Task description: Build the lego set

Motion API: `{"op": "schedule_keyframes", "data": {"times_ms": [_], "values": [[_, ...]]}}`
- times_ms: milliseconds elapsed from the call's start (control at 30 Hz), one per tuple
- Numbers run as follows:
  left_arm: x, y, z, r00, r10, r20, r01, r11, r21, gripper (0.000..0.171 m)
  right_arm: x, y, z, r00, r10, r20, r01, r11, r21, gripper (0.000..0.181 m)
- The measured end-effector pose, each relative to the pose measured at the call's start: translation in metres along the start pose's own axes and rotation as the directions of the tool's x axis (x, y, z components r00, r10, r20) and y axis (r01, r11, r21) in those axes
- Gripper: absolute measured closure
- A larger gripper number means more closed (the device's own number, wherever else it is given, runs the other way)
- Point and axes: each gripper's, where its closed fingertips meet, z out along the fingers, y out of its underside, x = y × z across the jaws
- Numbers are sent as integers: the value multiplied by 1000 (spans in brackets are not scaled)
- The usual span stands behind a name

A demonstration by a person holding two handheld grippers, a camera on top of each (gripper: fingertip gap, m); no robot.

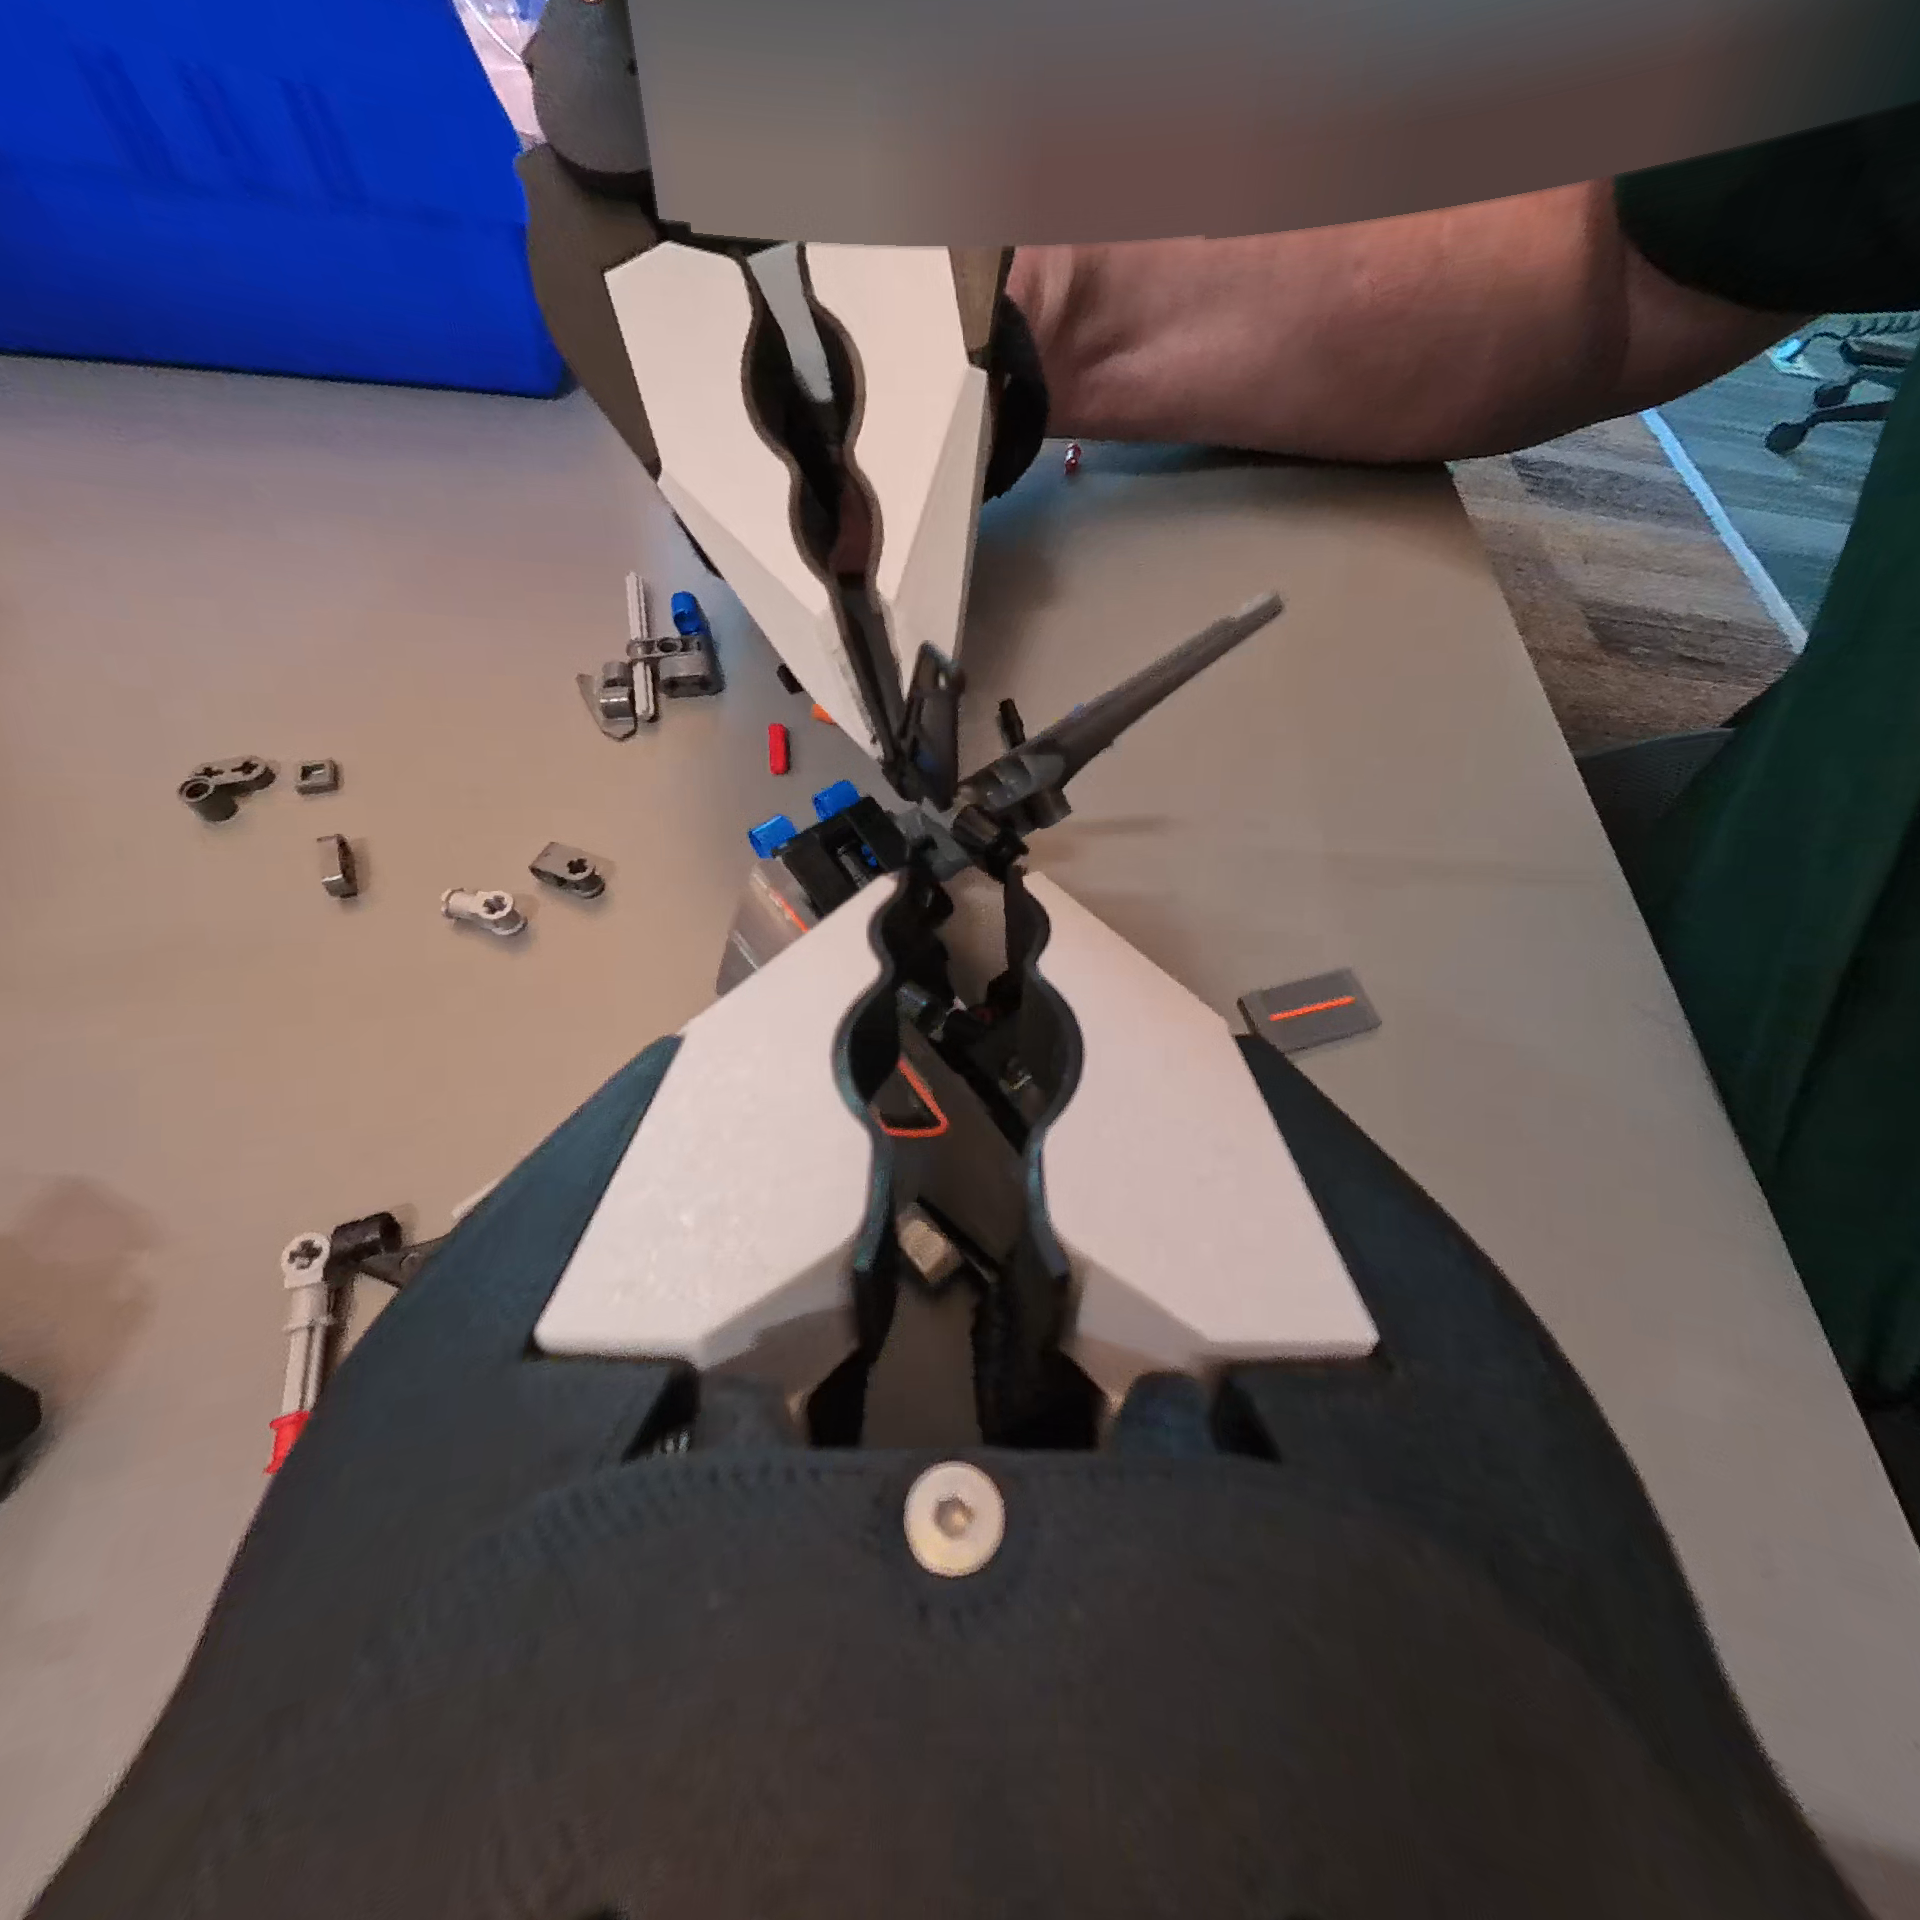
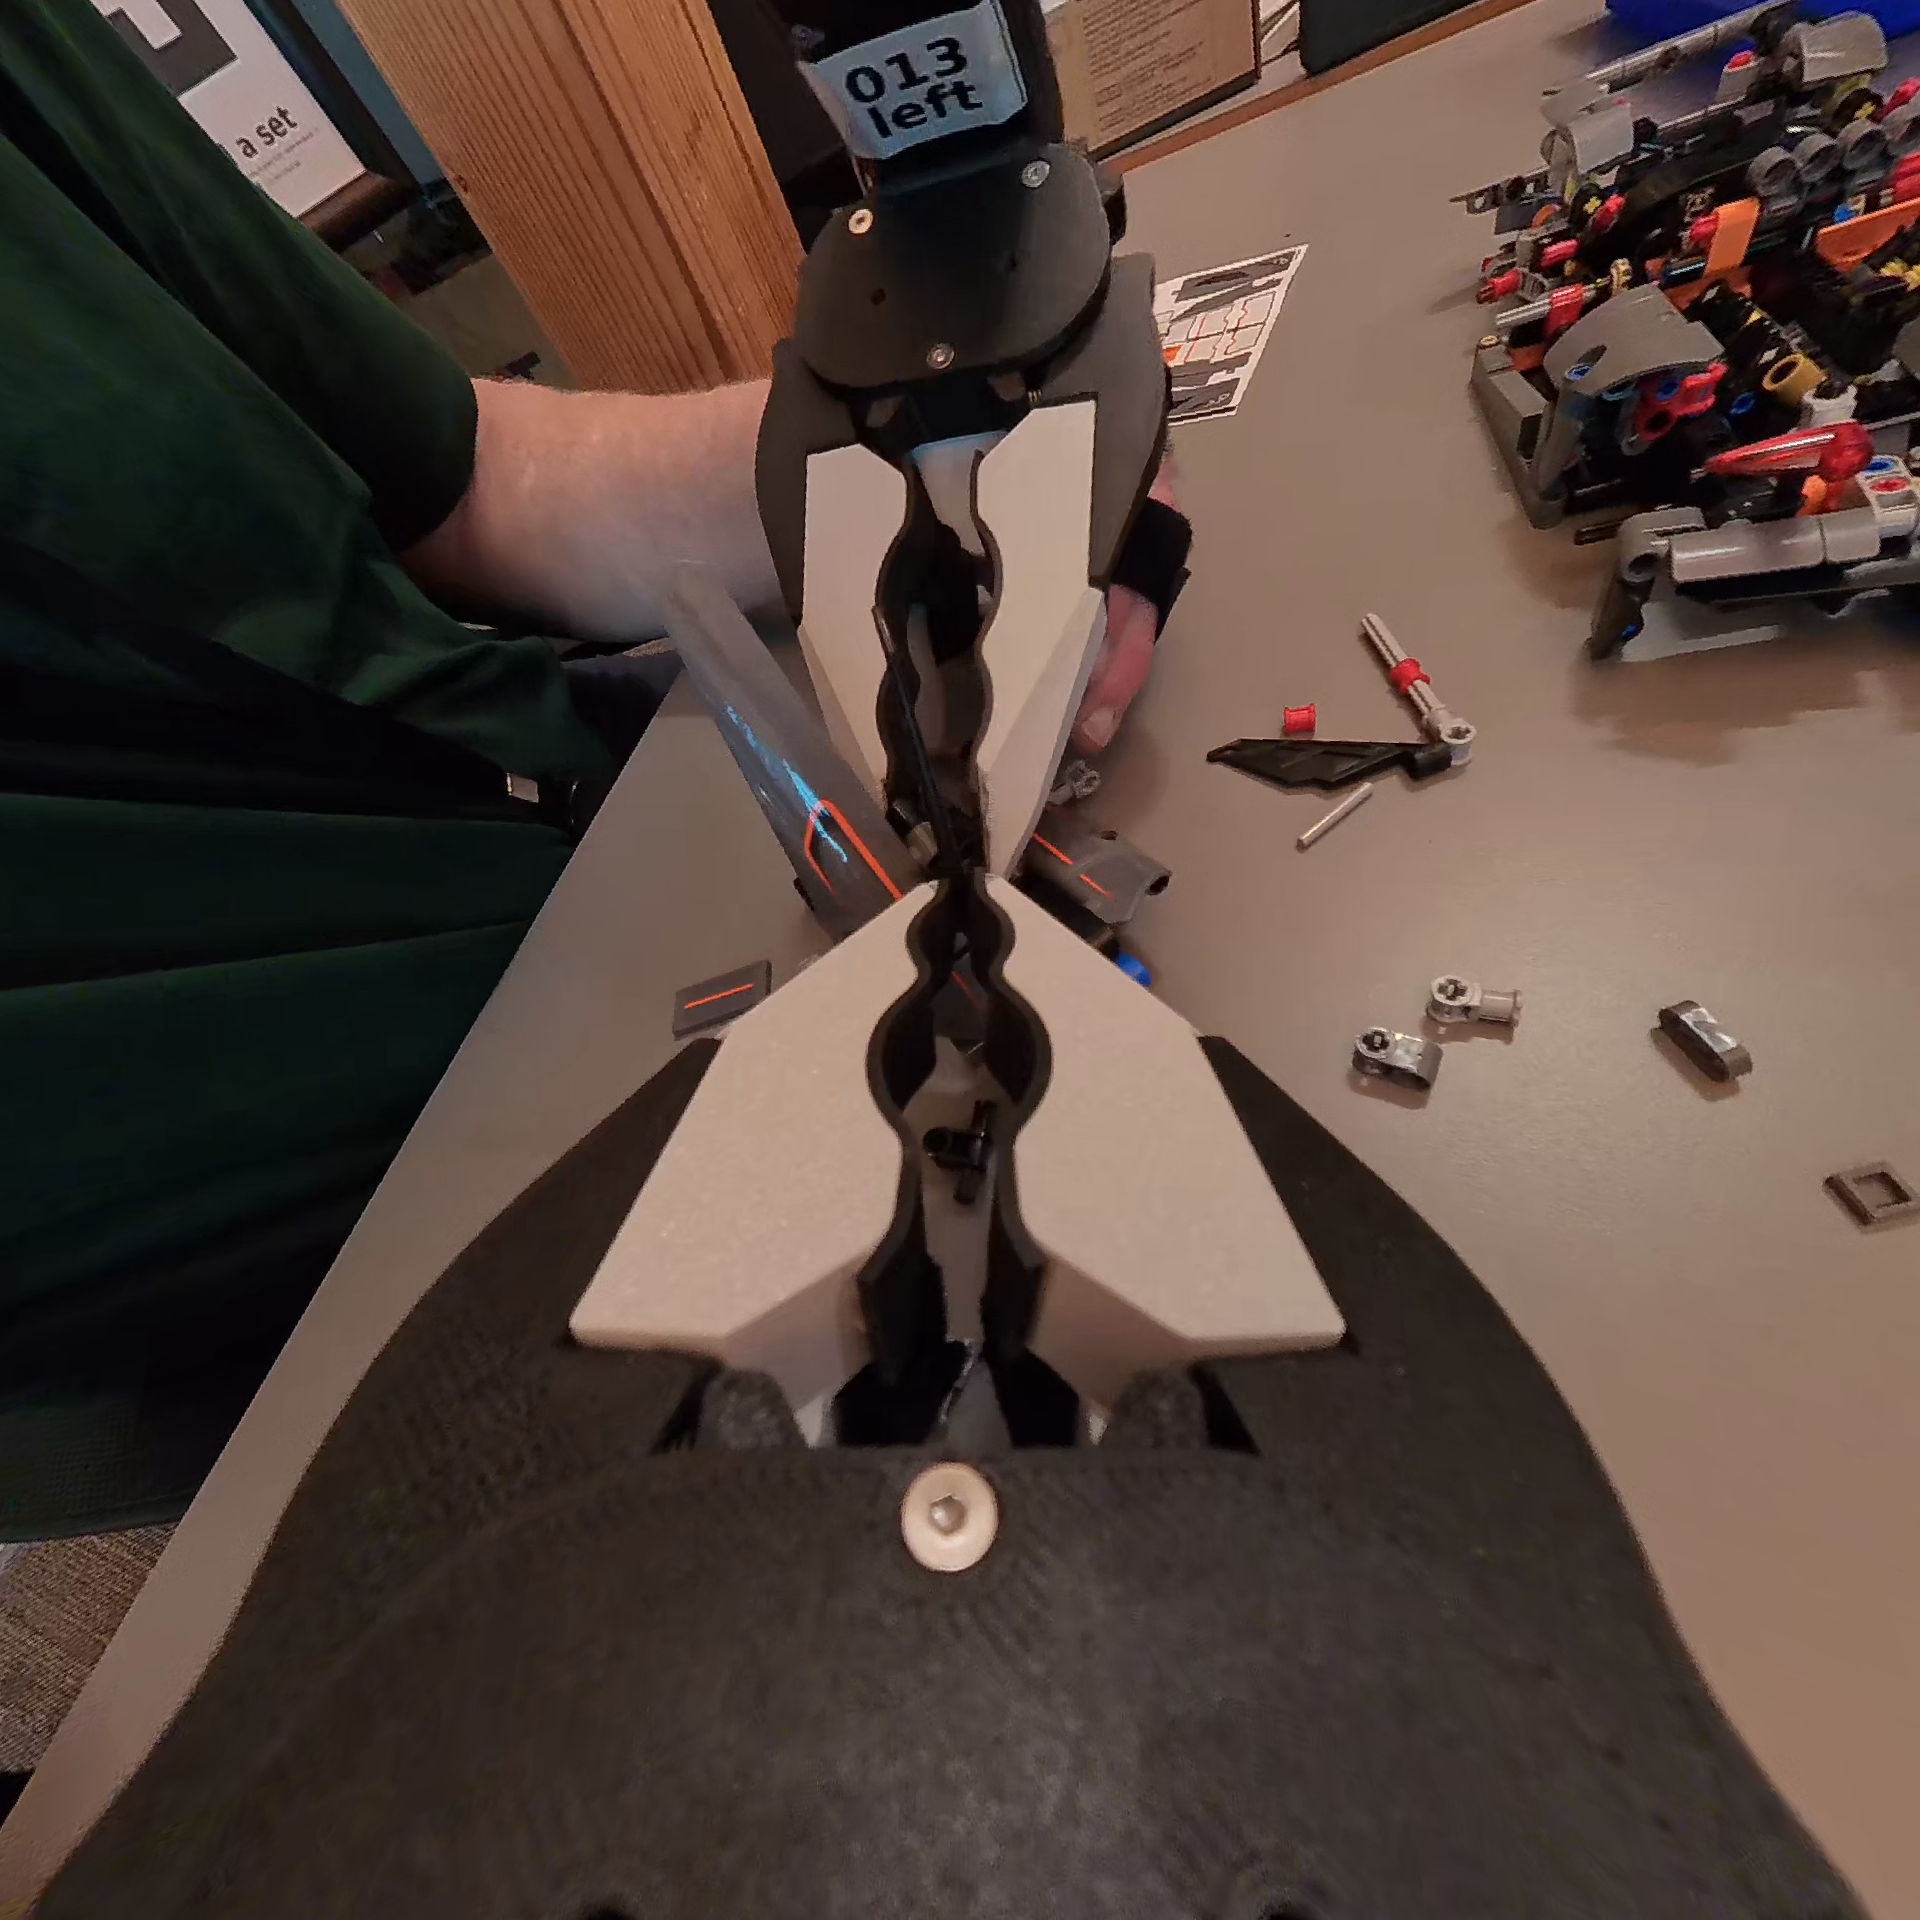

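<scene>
Fingertips of both grippers, left gripper [image 1: 961, 883] and right gripper [image 2: 961, 894], meet nose to nose, hiding their contact; each pinches the dark subassembly [image 1: 997, 805] above the table [image 1: 312, 1039].

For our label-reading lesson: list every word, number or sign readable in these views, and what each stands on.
I won't copy writing; these bear it.
White label atop the left gripper: large print, legible.
White poster behind the person: cut off.
Sticker sheet on the table: graphics, nothing legible.
Brown board behind it: too small.
Left wrist view: none.
</scene>
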Motion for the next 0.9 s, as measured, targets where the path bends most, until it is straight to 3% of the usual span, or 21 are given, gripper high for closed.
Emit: {"op": "schedule_keyframes", "data": {"times_ms": [267, 400, 900], "values": [[-2, -1, 3, 990, 105, 93, -104, 994, -16, 153, 0, 0, 0, 1000, -26, -10, 26, 1000, -5, 181], [6, -1, 4, 991, 127, 37, -126, 992, -17, 169, -1, -1, -1, 998, -53, -18, 53, 999, -2, 181], [21, 0, 9, 960, 156, -232, -166, 986, -27, 171, -8, 0, 2, 984, -178, 13, 178, 983, -33, 181]]}}
